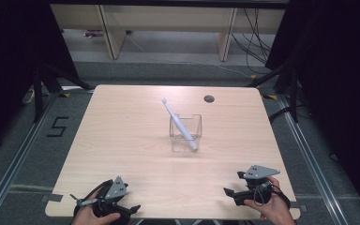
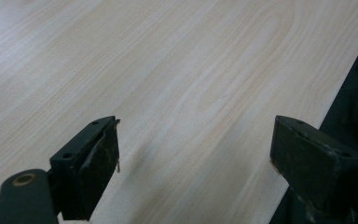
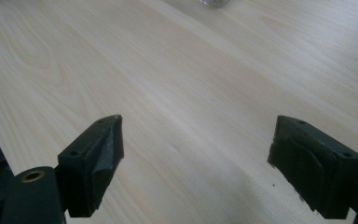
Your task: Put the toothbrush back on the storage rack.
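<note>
A clear square cup [image 1: 185,126] stands near the middle of the wooden table [image 1: 122,140]. A white electric toothbrush [image 1: 179,123] leans in it, head up toward the far left. My left gripper [image 1: 104,205] rests at the table's near left edge, held in a hand; in the left gripper view its jaws stand wide apart over bare wood [image 2: 196,149], open with nothing between them. At the near right edge my right gripper [image 1: 232,192] is held the same way, and the right gripper view shows it [image 3: 196,154] open and empty above the tabletop.
A small round cable hole [image 1: 209,99] sits in the table's far right part. Black curtains and stand legs flank the table. Shelving and cables lie on the floor beyond the far edge. A floor mark "5" [image 1: 57,126] is to the left.
</note>
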A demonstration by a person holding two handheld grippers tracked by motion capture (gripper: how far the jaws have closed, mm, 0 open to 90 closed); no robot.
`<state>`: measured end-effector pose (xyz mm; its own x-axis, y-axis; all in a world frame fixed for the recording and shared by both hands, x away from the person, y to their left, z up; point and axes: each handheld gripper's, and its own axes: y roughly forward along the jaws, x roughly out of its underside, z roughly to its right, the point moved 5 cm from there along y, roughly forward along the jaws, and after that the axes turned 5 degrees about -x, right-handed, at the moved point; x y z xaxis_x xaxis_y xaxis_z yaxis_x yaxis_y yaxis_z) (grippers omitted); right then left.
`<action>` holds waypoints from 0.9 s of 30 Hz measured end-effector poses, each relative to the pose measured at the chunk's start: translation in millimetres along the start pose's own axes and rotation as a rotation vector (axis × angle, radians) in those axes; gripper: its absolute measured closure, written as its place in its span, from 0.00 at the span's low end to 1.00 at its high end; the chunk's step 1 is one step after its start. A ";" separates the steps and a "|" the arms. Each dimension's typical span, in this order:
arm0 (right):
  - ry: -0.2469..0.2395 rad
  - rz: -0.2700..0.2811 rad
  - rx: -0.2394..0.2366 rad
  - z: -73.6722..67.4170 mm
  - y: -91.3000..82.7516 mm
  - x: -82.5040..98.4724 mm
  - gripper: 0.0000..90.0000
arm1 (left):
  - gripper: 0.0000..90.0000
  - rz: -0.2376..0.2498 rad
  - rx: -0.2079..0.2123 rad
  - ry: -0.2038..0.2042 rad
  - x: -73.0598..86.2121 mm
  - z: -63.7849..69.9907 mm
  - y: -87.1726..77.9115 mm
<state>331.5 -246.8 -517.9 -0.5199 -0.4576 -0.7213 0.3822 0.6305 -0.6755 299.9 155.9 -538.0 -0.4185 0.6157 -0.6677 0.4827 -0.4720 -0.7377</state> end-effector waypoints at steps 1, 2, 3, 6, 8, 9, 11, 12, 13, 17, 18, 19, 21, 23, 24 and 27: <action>0.001 0.003 0.006 0.4 -0.5 0.4 0.19 | 0.17 0.000 0.000 -0.001 0.0 0.1 0.1; -0.008 0.005 0.010 1.0 -0.9 0.9 0.19 | 0.17 0.001 0.001 0.000 0.0 0.2 0.0; 0.025 0.002 0.022 -1.2 -1.9 2.3 0.19 | 0.17 0.001 0.001 0.000 -0.1 0.2 0.0; 0.025 0.001 0.043 0.2 -3.1 4.5 0.20 | 0.17 0.000 0.000 0.000 0.0 0.0 -0.1; 0.018 0.000 0.034 0.6 -2.6 5.5 0.20 | 0.17 0.000 0.001 0.000 0.0 0.3 -0.2; -0.002 0.000 0.050 2.1 -3.1 5.6 0.20 | 0.17 0.002 0.001 0.000 -0.1 0.3 -0.1; 0.006 -0.004 0.044 1.1 -2.7 6.7 0.20 | 0.17 0.002 0.001 0.000 -0.2 0.1 -0.3; 0.023 -0.012 0.048 -0.6 -2.9 7.8 0.20 | 0.17 0.000 0.000 0.003 -0.1 -0.1 -0.5; 0.012 -0.014 0.044 -0.3 -2.8 8.2 0.20 | 0.17 0.000 0.004 0.001 -0.2 -0.2 -0.2; -0.017 -0.020 0.042 0.1 -1.1 9.0 0.20 | 0.17 0.007 0.001 0.000 -0.8 0.4 -1.1; -0.014 -0.020 0.034 -0.7 -0.4 8.9 0.20 | 0.17 0.006 0.001 0.001 -0.7 0.4 -1.2; -0.015 -0.025 0.039 -1.1 -0.8 8.9 0.20 | 0.17 0.006 0.001 0.002 -0.7 0.4 -1.1; 0.007 -0.021 0.057 -3.2 -1.0 9.5 0.20 | 0.17 0.006 0.000 0.001 -0.8 0.4 -1.2; -0.035 -0.016 0.059 0.1 -1.4 8.4 0.20 | 0.17 0.007 -0.001 0.002 -0.9 0.6 -1.1; -0.030 -0.016 0.056 -0.5 -1.2 8.6 0.20 | 0.17 0.005 0.001 -0.015 -0.5 1.5 -0.6; -0.027 -0.032 0.052 -1.5 -0.6 9.1 0.20 | 0.17 0.005 0.002 -0.015 -0.5 1.5 -0.6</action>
<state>325.4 -250.4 -523.8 -0.5117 -0.4945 -0.7026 0.4053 0.5821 -0.7049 298.7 155.0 -537.4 -0.4275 0.6037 -0.6729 0.4834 -0.4764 -0.7344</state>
